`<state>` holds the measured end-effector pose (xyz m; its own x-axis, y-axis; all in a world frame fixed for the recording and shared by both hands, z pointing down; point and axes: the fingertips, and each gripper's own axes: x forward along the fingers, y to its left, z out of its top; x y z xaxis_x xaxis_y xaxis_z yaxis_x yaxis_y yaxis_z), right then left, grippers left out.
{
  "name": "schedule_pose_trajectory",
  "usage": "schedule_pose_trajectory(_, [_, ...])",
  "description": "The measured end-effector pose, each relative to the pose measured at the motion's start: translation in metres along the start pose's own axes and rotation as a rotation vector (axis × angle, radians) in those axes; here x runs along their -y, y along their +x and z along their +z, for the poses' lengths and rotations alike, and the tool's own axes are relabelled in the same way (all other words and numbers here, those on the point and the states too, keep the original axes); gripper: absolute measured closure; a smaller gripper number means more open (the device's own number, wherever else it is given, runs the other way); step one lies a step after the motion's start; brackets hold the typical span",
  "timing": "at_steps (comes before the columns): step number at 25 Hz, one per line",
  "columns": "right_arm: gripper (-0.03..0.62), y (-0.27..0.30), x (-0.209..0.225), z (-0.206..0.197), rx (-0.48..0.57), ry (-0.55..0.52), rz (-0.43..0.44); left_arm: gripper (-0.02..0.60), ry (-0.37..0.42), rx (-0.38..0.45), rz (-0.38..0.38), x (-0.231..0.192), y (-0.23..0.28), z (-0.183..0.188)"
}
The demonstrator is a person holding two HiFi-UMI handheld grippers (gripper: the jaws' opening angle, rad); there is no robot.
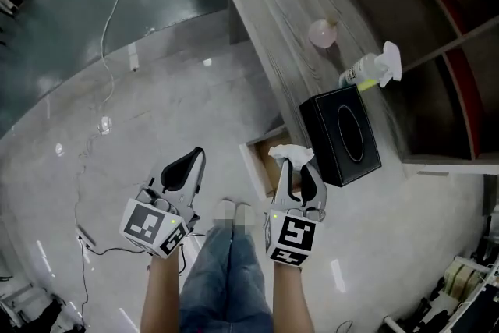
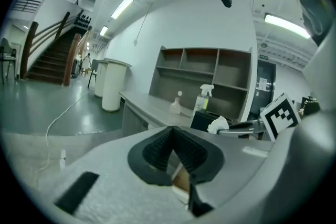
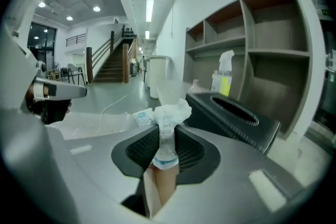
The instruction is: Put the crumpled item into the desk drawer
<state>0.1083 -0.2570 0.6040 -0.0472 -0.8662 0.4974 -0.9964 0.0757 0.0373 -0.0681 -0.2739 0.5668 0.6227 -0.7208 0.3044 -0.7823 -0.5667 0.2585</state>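
My right tongs (image 3: 167, 136) are clamped on the crumpled item (image 3: 169, 113), a white scrunched wrapper pinched low down with its bunched top sticking up above the tips. In the head view it hangs over the open drawer (image 1: 254, 166), toward the side nearest the counter (image 1: 281, 4) and just beside the front corner of the black tissue box (image 1: 341, 134). My left tongs (image 2: 171, 132) are closed with nothing between them, held off to the side, well apart from the drawer. To do this step well, I'd bring the right tongs a little toward the drawer's middle, away from the counter's edge, then lower them until the item sits below the rim before I let go. The wrapper looks light and springy, so dropping it from height risks it drifting or bouncing out. I'd open wide enough that it doesn't cling to a pad, then lift straight up.
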Motion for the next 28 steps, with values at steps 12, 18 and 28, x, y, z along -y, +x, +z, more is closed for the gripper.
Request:
schedule_pose_trajectory(12, [0.402,0.055,-0.01,-0.142,-0.257,-0.041,-0.074,0.581,-0.082,-0.087,-0.001,-0.017,0.009,-0.101])
schedule_pose_trajectory(18, [0.373,0.049,-0.015,-0.116,-0.189,-0.027,-0.043,0.581,-0.07,-0.071,0.005,-0.015,0.009,-0.088])
schedule_pose_trajectory(28, [0.574,-0.007,0.015,0.077,0.202,-0.057,-0.066,0.581,0.056,0.091,0.004,0.005,0.014,0.051])
